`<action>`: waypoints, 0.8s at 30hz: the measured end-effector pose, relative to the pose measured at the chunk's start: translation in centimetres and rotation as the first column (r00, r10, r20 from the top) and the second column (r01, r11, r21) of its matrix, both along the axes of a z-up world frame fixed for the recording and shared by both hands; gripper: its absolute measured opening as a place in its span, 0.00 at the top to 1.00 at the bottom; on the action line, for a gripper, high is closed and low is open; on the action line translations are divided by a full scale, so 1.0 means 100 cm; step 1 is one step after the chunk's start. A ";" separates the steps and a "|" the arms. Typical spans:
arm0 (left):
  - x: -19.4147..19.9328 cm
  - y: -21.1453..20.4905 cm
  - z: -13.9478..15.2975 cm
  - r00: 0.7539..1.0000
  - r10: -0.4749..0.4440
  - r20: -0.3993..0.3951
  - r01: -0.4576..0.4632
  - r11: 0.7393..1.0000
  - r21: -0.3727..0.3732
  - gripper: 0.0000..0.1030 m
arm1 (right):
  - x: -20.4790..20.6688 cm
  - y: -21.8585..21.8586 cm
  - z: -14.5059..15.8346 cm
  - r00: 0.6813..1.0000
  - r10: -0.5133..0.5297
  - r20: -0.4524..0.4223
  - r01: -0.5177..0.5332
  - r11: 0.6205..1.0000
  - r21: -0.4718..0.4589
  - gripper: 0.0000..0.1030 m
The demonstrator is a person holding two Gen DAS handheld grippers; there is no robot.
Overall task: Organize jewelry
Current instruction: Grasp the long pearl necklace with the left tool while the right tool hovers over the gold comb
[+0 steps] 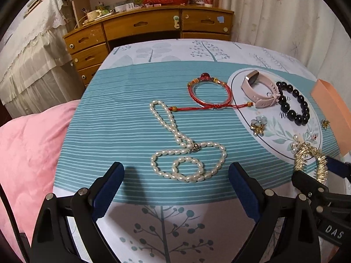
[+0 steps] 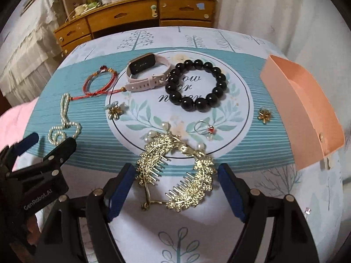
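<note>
Behind the patterned cloth [image 2: 285, 182] stood a cluttered wooden dresser [image 1: 142, 28]. At left, the left gripper [image 1: 176, 171] hung with its jaws spread and empty, just short of the coiled pearl necklace [image 1: 186, 153]. Further right, the right gripper [image 2: 174, 171] straddled the gold leaf hair comb [image 2: 175, 175], jaws wide, pads beside it but apparently not pressing. To grip well, it probably should close gently on the leafy band, clear of the thin teeth, before lifting toward the peach box [image 2: 307, 109] at far right.

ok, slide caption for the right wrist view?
Open right gripper straddles the gold hair comb; black bead bracelet and pink smartband lie beyond.
</note>
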State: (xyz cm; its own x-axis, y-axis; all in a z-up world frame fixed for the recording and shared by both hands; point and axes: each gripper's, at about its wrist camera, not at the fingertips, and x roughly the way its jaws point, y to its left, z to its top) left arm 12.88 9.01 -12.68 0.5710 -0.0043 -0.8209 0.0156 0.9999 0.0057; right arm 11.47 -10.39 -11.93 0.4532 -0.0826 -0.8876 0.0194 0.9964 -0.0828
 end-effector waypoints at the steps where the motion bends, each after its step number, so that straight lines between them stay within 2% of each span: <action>1: 0.000 0.000 0.000 1.000 -0.002 -0.001 0.002 1.000 -0.003 0.08 | 0.000 0.001 0.000 1.000 0.007 0.003 -0.007 1.000 0.002 0.21; 7: 0.002 0.005 -0.002 1.000 -0.001 0.002 0.001 1.000 -0.031 0.09 | -0.001 0.001 -0.001 0.998 0.054 0.025 -0.054 0.999 0.004 0.20; 11: 0.001 0.002 -0.001 1.000 -0.022 0.018 0.022 0.999 -0.031 0.18 | -0.003 0.000 -0.001 0.995 0.084 0.046 -0.084 0.996 0.005 0.23; 12: 0.001 0.002 0.000 1.000 -0.023 0.020 0.024 0.999 -0.031 0.22 | -0.004 0.000 0.000 0.994 0.094 0.051 -0.094 0.996 0.006 0.27; 14: 0.000 0.001 0.001 0.999 -0.024 0.033 0.025 0.999 -0.030 0.30 | -0.004 0.002 0.000 0.993 0.109 0.048 -0.109 0.994 0.004 0.27; 19: -0.001 0.000 0.005 0.998 -0.025 0.055 0.026 0.999 -0.026 0.69 | -0.006 0.003 0.000 0.989 0.138 0.045 -0.139 0.990 0.011 0.27; 21: -0.002 0.001 0.005 0.998 -0.021 0.055 0.023 0.999 -0.029 0.80 | -0.007 0.003 0.000 0.988 0.149 0.042 -0.150 0.989 0.013 0.27; 22: -0.002 0.002 0.006 0.998 -0.017 0.054 0.019 0.999 -0.031 0.84 | -0.007 0.003 0.000 0.987 0.154 0.041 -0.155 0.988 0.016 0.27; 24: -0.002 0.004 0.006 0.999 -0.015 0.049 0.017 0.999 -0.039 0.85 | -0.009 0.002 0.001 0.986 0.162 0.039 -0.163 0.986 0.026 0.27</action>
